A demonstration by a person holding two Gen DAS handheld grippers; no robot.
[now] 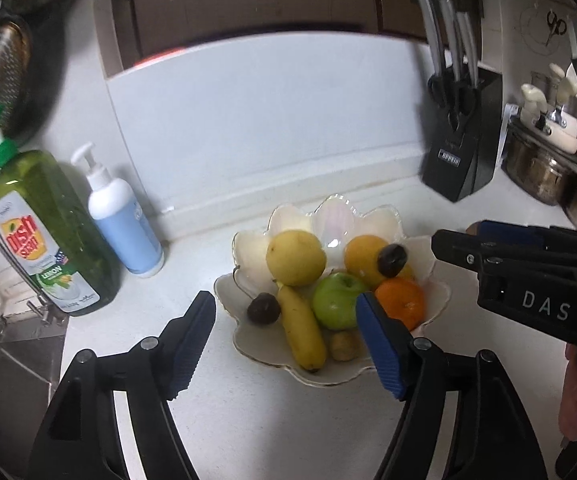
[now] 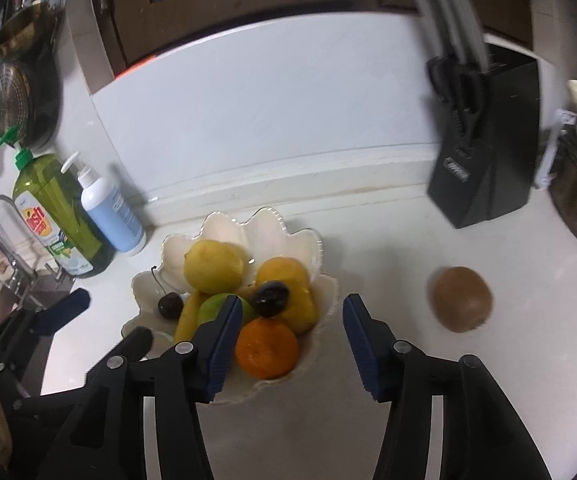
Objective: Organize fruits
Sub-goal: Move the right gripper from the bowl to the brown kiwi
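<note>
While both tools gape empty, green bottle (image 1: 48, 236) reads "LEMON"; right tool (image 1: 452, 240) marked "DAS".

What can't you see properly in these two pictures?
- Small brown kiwi in the scalloped white bowl: left wrist view, part hidden behind the gripper's blue finger.
- Green apple: right wrist view, mostly behind the right gripper finger.
- Black knife block label: blurred, unreadable.
- Brown kiwi on the counter: blurred.
</note>
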